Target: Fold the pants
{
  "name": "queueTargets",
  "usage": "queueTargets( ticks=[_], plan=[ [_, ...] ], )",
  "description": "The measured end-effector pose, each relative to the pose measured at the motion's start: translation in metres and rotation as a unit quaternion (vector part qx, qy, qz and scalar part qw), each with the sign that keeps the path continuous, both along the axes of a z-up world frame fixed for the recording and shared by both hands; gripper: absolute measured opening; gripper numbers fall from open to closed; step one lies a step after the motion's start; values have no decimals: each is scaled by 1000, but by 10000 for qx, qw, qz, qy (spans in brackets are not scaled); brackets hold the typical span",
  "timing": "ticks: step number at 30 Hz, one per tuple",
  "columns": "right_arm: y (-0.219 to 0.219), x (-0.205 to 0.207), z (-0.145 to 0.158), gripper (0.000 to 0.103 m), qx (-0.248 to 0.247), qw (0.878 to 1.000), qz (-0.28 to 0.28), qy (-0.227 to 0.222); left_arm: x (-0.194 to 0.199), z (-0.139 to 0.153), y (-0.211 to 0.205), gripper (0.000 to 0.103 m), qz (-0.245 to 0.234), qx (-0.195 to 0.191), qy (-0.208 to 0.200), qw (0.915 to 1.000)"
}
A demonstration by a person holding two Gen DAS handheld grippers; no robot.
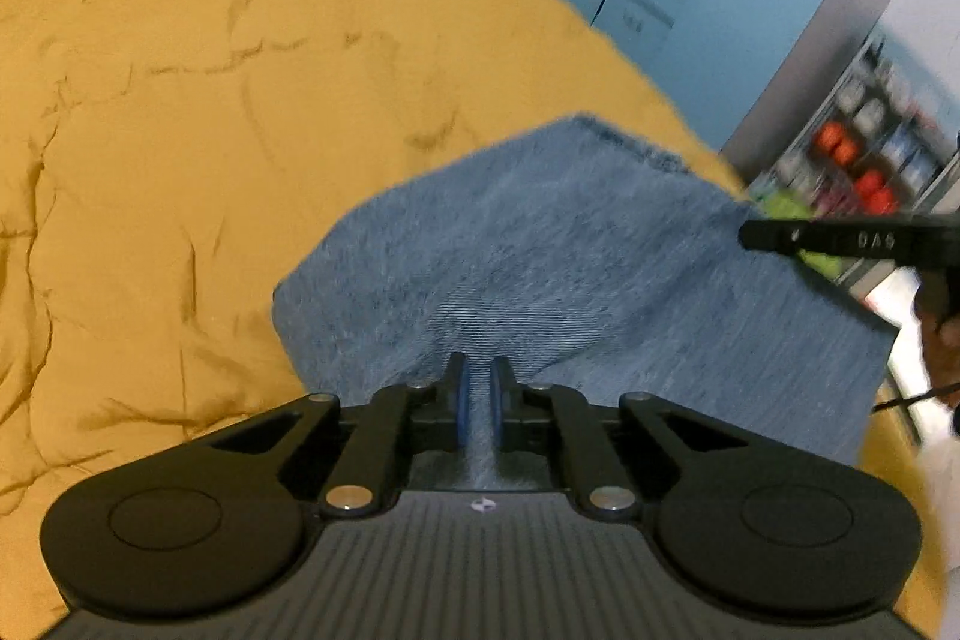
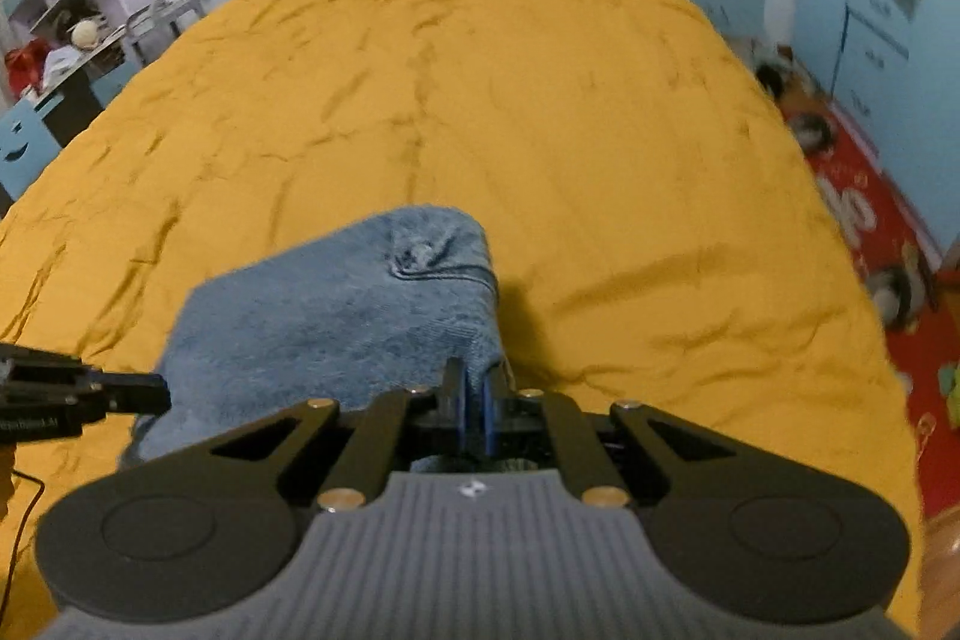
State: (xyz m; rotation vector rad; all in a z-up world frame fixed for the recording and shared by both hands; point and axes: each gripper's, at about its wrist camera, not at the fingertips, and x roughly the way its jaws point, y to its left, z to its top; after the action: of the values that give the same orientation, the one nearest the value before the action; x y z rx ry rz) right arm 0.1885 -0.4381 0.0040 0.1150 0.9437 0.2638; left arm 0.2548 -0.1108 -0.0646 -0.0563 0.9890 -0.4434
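Blue denim pants (image 1: 576, 244) lie folded on a mustard-yellow bed cover (image 1: 180, 100). My left gripper (image 1: 478, 388) is shut on the near edge of the denim, fabric pinched between its blue pads. The right gripper's black body (image 1: 852, 241) shows at the right of the left wrist view. In the right wrist view the pants (image 2: 336, 316) lie low and left of centre, with a button and waistband seam at the far end. My right gripper (image 2: 474, 388) is shut on the pants' near right corner. The left gripper's body (image 2: 78, 394) shows at the left edge.
The bed cover (image 2: 480, 100) fills most of the right wrist view. Blue cabinets (image 2: 882, 40) and a red rug (image 2: 870, 220) with small objects lie to the right of the bed. Shelves (image 1: 870, 148) with colourful items stand beyond the bed edge.
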Motion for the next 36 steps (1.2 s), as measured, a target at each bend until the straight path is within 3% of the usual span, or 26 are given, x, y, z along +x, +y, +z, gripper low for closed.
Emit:
queueTargets(
  ticks=[4, 8, 10, 15, 20, 23, 25, 29, 36],
  plan=[
    [-6, 8, -49, 0, -7, 9996, -4, 280, -2, -23, -11, 9, -91, 263, 77, 9996],
    [-23, 10, -76, 0, 388, 9982, -212, 416, -3, -21, -10, 9, -130, 300, 78, 9994],
    [-24, 8, -71, 2, 425, 9983, -212, 347, -6, -11, -10, 9, -90, 350, 27, 9993],
    [-19, -19, -31, 23, 74, 9996, -73, -253, -35, 19, -9, 11, 35, 204, -266, 9994],
    [-12, -68, 11, 27, -55, 9964, 388, -755, -76, 39, -14, 11, -108, 5, -255, 9996],
    [0, -93, 14, 35, -199, 9934, 744, -850, -91, 37, -21, 11, -223, -27, -219, 9995],
    [8, -108, 5, 35, -503, 9903, 938, -895, -99, 32, -25, 10, -290, 65, -348, 9990],
    [13, -118, -24, 33, -800, 9884, 1077, -706, -105, 13, -28, 10, -410, 95, -66, 9991],
    [6, -115, -77, 30, -770, 9918, 942, -404, -94, -35, -41, 11, -685, 404, 339, 9963]
  ],
)
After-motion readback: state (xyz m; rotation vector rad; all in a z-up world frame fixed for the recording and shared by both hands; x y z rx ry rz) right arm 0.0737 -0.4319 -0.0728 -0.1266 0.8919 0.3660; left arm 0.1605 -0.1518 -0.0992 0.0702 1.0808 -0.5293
